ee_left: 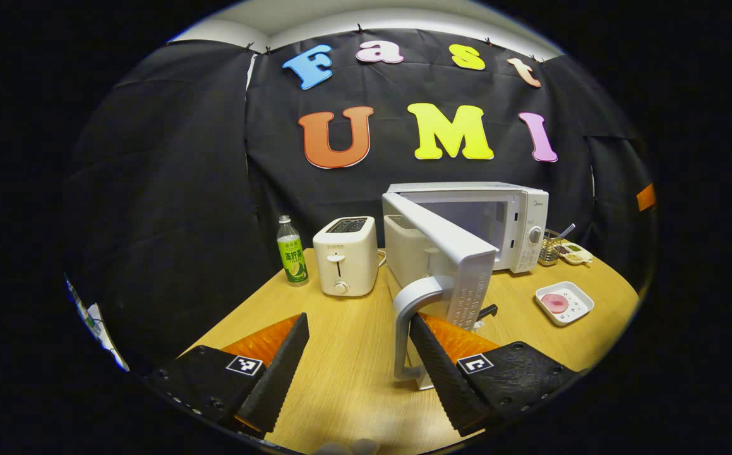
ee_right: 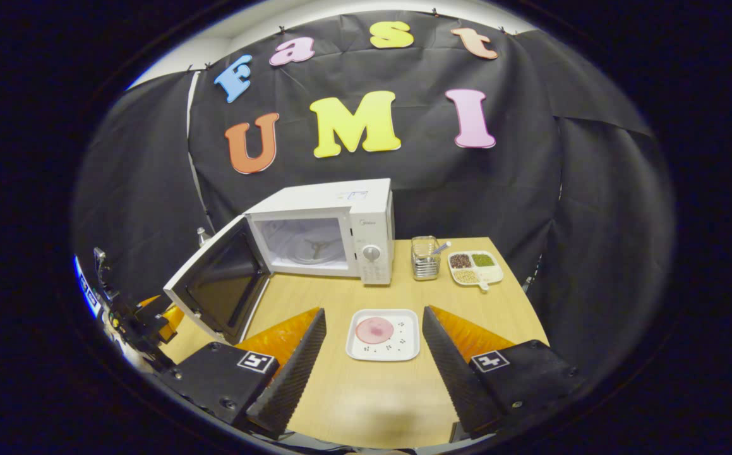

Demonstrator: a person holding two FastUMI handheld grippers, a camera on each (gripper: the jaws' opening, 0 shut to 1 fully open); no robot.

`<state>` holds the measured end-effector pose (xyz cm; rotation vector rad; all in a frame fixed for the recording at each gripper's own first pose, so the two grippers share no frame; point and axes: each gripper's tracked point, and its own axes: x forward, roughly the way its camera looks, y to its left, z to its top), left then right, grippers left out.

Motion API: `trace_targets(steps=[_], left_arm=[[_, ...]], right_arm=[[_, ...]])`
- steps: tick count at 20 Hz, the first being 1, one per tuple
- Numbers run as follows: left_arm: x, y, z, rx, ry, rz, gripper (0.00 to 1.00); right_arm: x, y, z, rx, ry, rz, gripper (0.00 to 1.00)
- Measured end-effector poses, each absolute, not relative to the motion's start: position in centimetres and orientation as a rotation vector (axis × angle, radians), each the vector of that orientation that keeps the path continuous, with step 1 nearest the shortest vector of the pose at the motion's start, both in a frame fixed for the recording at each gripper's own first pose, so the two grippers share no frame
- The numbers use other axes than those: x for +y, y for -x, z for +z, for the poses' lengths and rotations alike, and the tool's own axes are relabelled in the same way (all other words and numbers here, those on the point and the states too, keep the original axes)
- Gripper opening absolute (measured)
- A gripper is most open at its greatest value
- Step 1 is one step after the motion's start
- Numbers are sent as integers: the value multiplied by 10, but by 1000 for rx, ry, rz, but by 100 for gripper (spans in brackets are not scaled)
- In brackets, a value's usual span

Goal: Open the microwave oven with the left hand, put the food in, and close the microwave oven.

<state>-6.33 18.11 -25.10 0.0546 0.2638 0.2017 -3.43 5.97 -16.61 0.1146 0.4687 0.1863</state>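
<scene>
While the microwave oven [ee_right: 321, 237] stands with its door [ee_right: 220, 284] swung wide, your right gripper [ee_right: 373, 344] has its fingers spread wide around the plate [ee_right: 383, 335] of food [ee_right: 374, 330], in front of the oven. Your left gripper [ee_left: 358, 351] is open, its right finger beside the door handle [ee_left: 407, 316]. Judging by looks, the plate is stiff, light and slippery; grip its rim. The oven's small logo is too blurred to read.

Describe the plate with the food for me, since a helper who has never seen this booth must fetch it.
Find the white microwave, door open, at the back of the wooden table. In front of its control panel lies a square white plate with a round pink slice on it. The divided dish farther back holds grains instead.
</scene>
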Motion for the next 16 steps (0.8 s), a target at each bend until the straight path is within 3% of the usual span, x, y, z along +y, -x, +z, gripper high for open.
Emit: trace_targets(steps=[5, 6, 7, 10, 11, 13, 14, 16], left_arm=[[214, 84, -248, 277, -69, 273, 96], [216, 89, -243, 272, -81, 279, 96], [216, 91, -239, 272, -91, 284, 96], [204, 100, -220, 259, -80, 285, 96], [195, 105, -211, 253, -71, 276, 96], [171, 105, -192, 233, -71, 258, 96], [157, 104, -182, 225, -68, 246, 96], [129, 99, -165, 212, -57, 231, 96]], right_arm=[[43, 9, -186, 494, -69, 167, 96], [36, 3, -197, 518, -76, 160, 89], [29, -5, -207, 540, -89, 155, 88], [15, -25, -251, 639, -95, 163, 87], [13, -34, -267, 671, -97, 176, 94], [11, -48, -303, 753, -102, 214, 89], [12, -55, -319, 793, -111, 236, 76], [17, -67, -350, 869, -160, 280, 75]])
